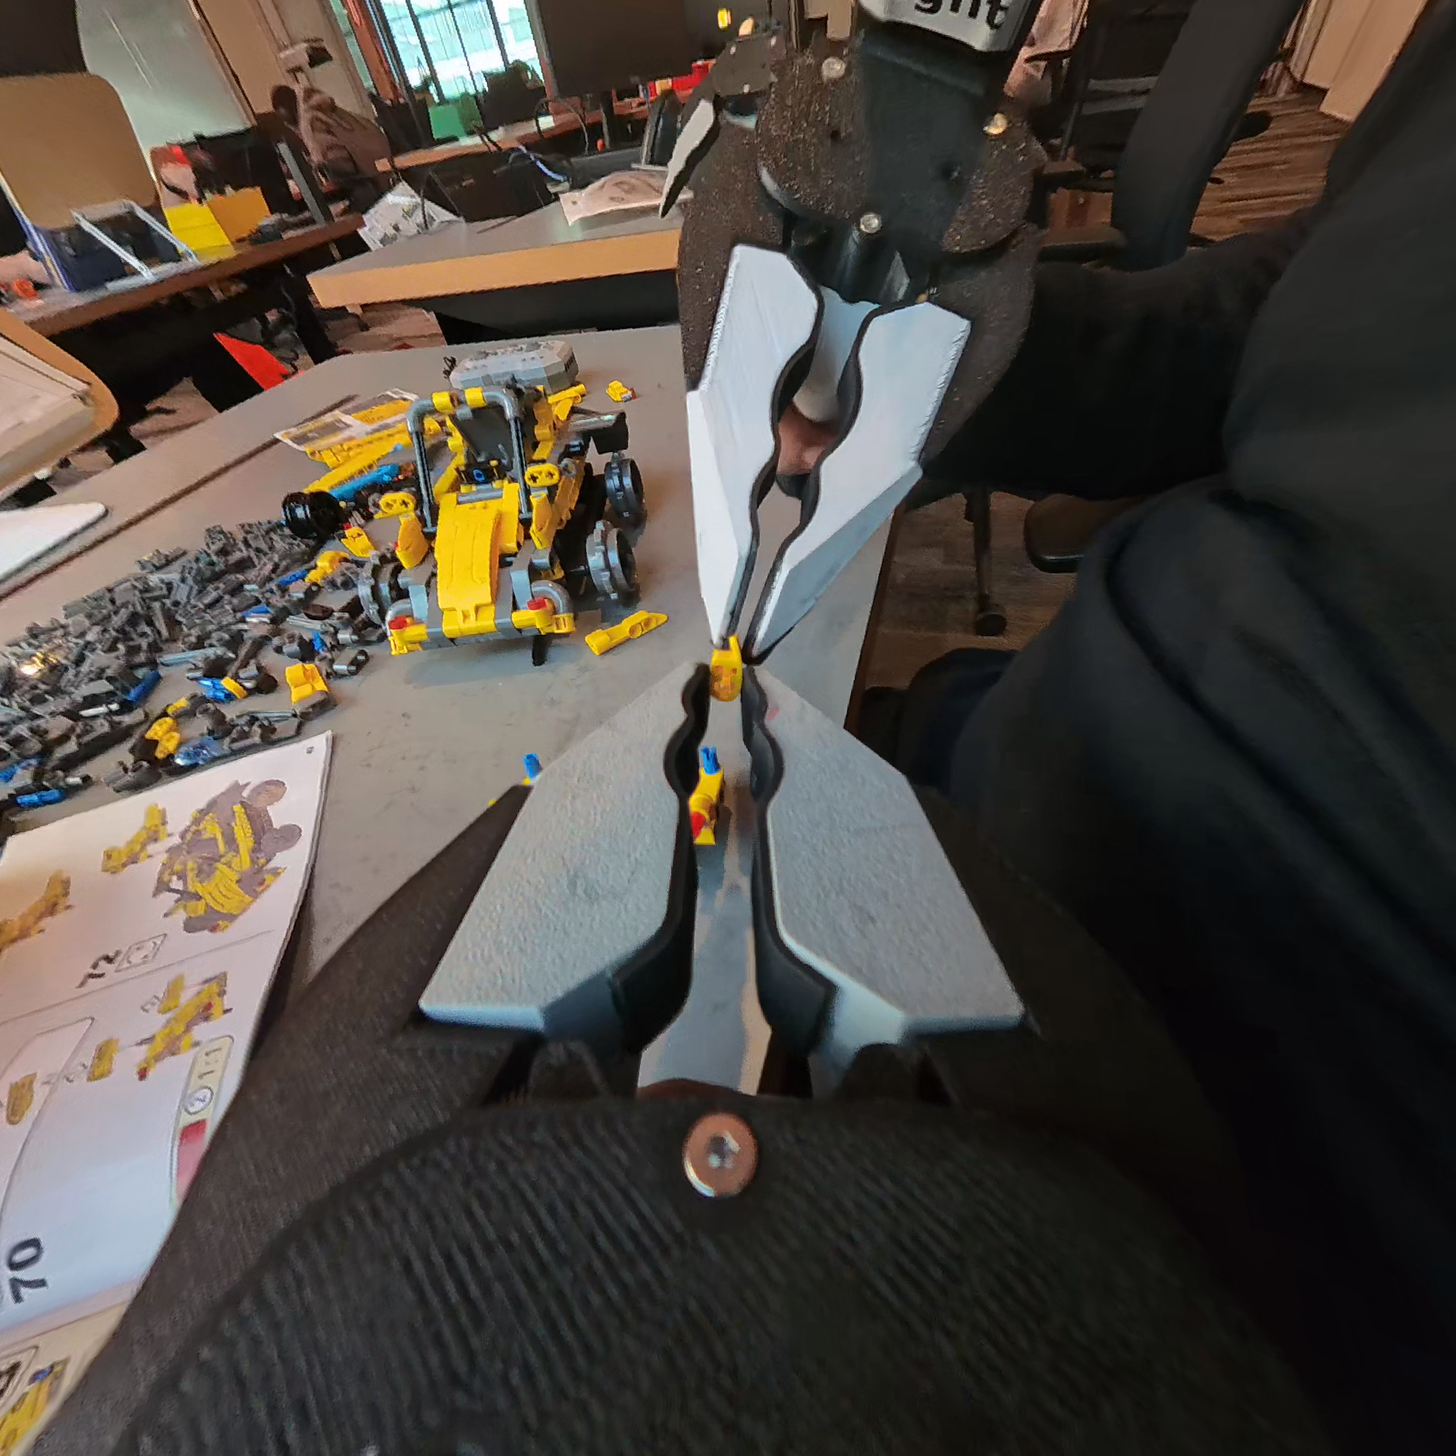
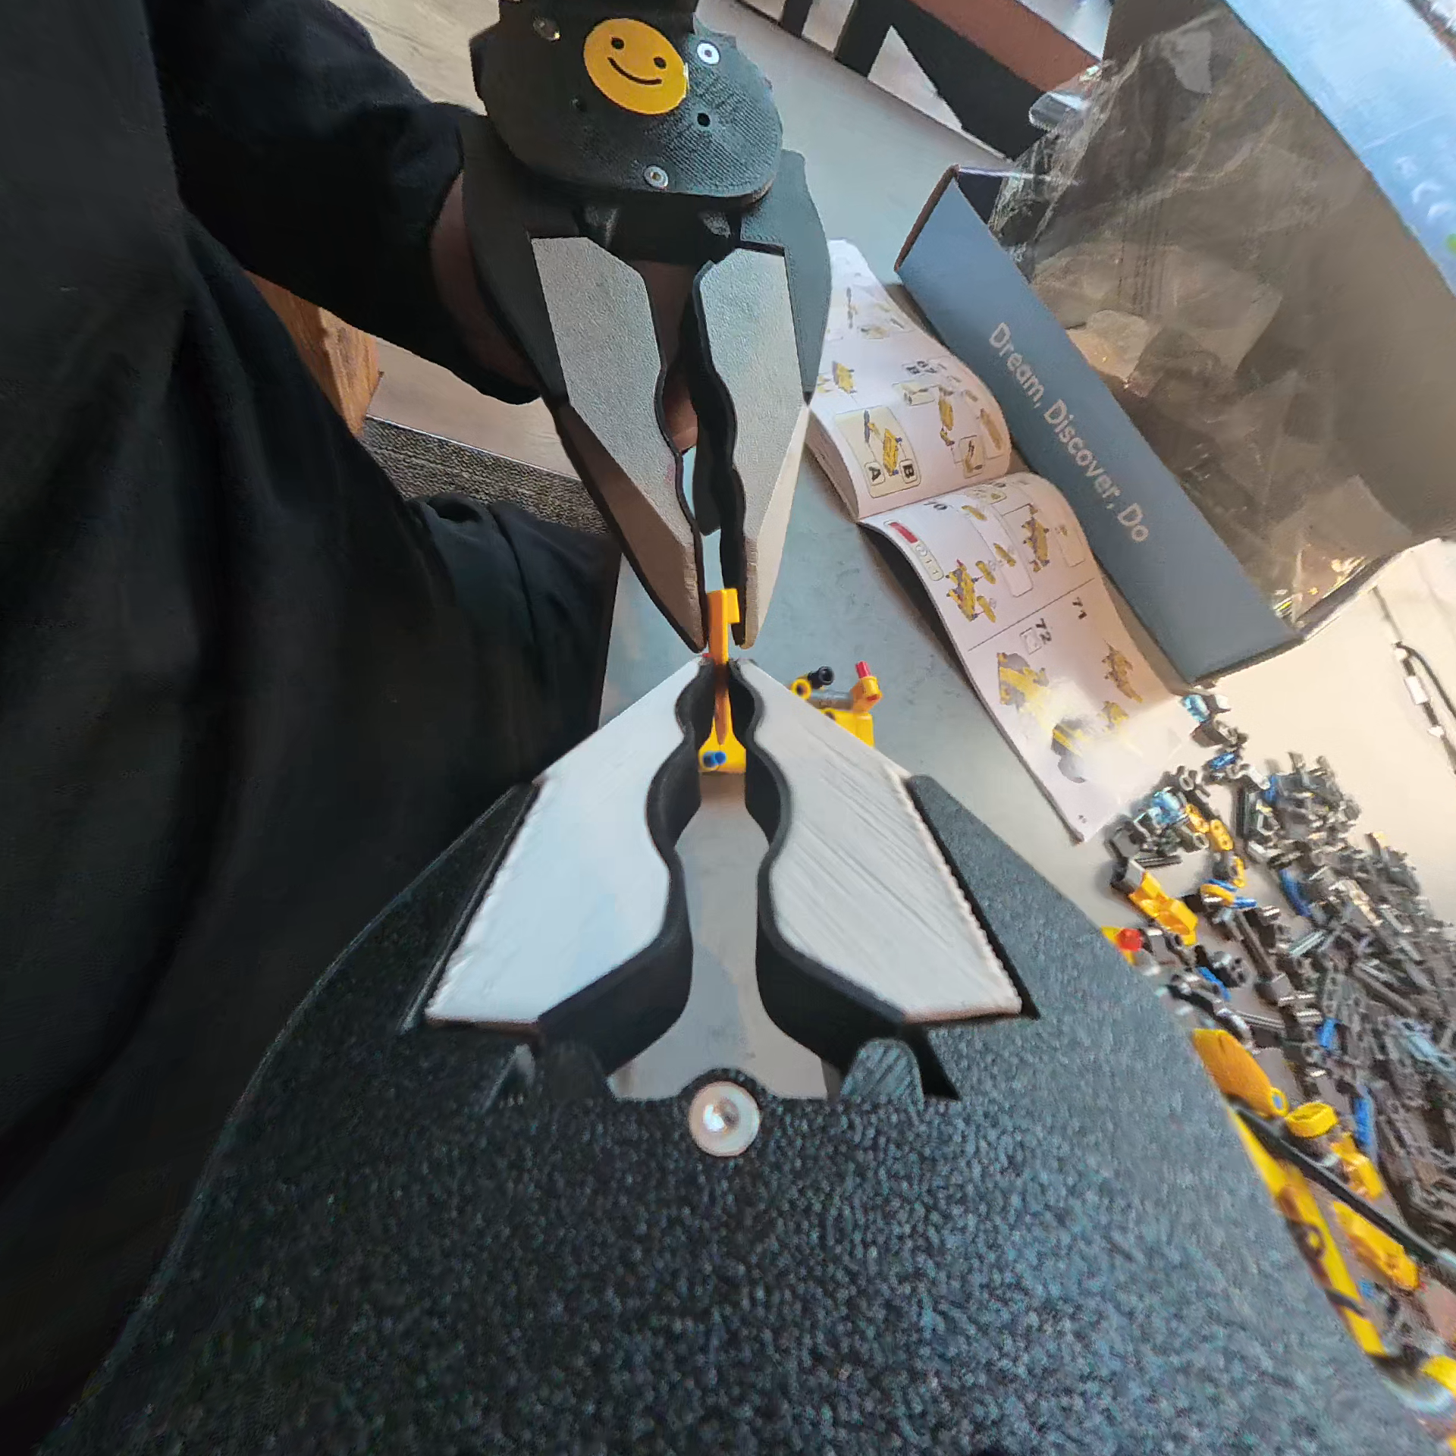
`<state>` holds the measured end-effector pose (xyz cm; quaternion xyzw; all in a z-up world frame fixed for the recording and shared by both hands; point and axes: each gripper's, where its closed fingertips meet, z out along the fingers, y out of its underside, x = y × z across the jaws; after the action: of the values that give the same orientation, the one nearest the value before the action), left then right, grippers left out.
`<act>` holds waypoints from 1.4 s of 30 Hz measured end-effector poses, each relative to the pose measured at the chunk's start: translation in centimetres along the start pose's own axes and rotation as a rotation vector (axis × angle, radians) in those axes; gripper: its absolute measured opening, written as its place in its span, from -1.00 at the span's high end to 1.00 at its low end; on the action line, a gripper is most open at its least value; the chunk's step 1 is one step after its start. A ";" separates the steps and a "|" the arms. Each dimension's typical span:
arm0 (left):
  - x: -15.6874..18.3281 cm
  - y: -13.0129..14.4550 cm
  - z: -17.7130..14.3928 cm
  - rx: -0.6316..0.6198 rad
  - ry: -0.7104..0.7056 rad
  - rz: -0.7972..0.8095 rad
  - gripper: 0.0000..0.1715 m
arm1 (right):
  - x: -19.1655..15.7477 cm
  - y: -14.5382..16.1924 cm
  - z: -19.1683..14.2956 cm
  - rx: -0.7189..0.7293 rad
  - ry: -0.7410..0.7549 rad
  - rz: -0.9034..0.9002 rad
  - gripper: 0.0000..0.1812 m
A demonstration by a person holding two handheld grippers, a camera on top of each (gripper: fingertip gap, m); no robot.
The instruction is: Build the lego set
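— While the two grippers meet tip to tip above the grey table (image 1: 441,733), what holds the small yellow piece (image 1: 726,670)?
— Left gripper (image 1: 725,684) and right gripper (image 2: 718,670) both pinch it.

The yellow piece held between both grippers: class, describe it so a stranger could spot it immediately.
Start at the half-built yellow vehicle on the grey table. Nearer the table edge, the left gripper and right gripper meet tip to tip. Unlike the loose parts, this yellow piece is pinched between them, lifted.
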<state>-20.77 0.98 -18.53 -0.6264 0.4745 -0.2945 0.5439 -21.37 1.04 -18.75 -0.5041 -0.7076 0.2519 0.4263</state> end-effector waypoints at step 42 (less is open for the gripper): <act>-3.4 7.8 2.3 -0.531 0.197 -0.066 0.06 | -0.2 4.0 1.3 -0.066 -0.047 0.102 0.98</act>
<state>-22.21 5.37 -26.08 -0.7302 0.5650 -0.2371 0.3022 -20.42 2.42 -22.65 -0.5473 -0.6986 0.2618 0.3792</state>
